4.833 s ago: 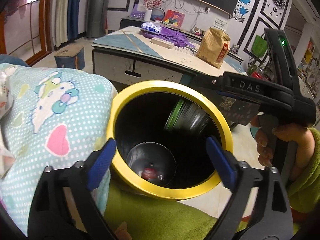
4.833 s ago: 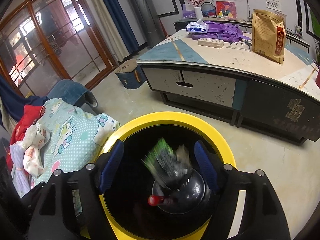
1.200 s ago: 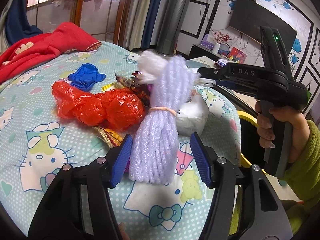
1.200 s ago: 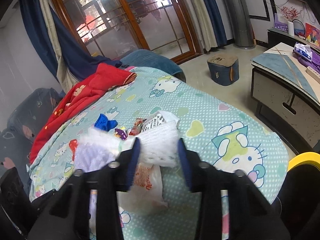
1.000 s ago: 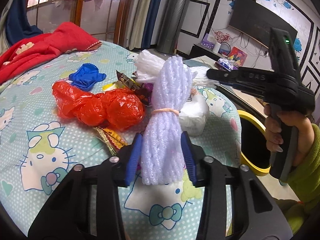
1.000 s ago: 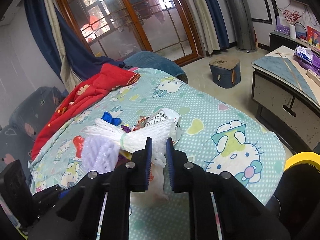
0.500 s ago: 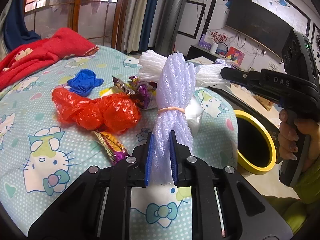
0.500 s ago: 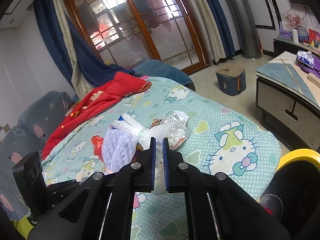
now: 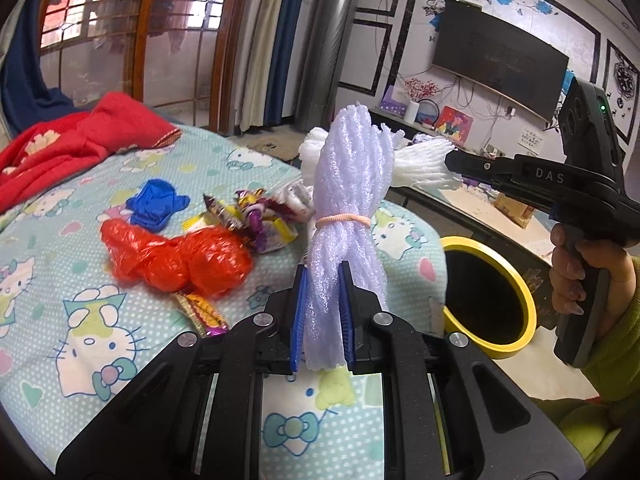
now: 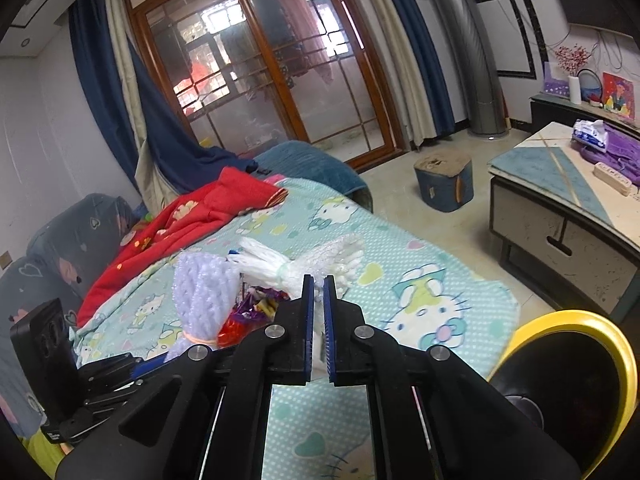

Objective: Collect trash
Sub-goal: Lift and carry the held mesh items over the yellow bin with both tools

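Gripping: left tool (image 9: 322, 316) clamps lilac net (image 9: 348, 208) upright; right tool (image 10: 318, 316) clamps white net (image 10: 304, 266) w/ axis horizontal.

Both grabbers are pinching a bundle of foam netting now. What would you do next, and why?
Probably swing both over the yellow-rimmed bin. The left gripper is shut on the lilac net bundle, the right gripper on the white net bundle, both clear of the bedspread.

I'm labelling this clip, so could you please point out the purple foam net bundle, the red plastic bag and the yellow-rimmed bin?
purple foam net bundle (image 9: 352, 184): left wrist view, upper body.
red plastic bag (image 9: 176, 256): left wrist view, crumpled middle.
yellow-rimmed bin (image 9: 516, 292): left wrist view, right rim.
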{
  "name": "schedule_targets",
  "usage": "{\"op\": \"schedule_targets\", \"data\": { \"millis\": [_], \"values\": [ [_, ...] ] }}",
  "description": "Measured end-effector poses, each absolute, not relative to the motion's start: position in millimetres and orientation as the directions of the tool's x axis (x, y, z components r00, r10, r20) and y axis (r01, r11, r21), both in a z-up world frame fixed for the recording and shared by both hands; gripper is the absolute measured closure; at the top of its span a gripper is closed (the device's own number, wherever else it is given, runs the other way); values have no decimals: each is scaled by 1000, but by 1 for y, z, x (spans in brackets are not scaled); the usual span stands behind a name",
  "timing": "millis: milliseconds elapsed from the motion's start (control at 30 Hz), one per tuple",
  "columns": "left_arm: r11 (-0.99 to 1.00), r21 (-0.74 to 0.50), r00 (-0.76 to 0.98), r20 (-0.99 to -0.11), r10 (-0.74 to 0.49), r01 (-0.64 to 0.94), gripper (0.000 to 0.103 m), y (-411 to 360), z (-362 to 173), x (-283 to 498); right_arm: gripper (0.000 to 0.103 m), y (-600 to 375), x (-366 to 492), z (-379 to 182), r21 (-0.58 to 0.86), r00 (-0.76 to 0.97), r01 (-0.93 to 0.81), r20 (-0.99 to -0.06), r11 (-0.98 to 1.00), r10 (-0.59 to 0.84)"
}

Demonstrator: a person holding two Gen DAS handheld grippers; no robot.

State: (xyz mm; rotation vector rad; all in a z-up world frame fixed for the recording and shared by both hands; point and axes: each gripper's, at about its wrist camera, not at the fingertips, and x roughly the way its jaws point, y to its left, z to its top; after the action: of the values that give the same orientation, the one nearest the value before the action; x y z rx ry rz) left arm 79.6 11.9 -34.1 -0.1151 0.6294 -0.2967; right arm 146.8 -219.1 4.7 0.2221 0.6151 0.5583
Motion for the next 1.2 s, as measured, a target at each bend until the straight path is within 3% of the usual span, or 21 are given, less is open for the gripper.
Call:
{"op": "schedule_targets", "data": {
  "millis": [567, 1200],
  "values": [
    [926, -213, 770, -514, -378, 312, 93, -22, -11, 67, 98, -274, 123, 2, 350, 713, -349, -503, 869, 489],
    [905, -192, 744, -518, -423, 381, 93, -68, -15, 71, 98, -332, 99, -2, 290, 793, -237, -494, 927, 357]
  ]
}}
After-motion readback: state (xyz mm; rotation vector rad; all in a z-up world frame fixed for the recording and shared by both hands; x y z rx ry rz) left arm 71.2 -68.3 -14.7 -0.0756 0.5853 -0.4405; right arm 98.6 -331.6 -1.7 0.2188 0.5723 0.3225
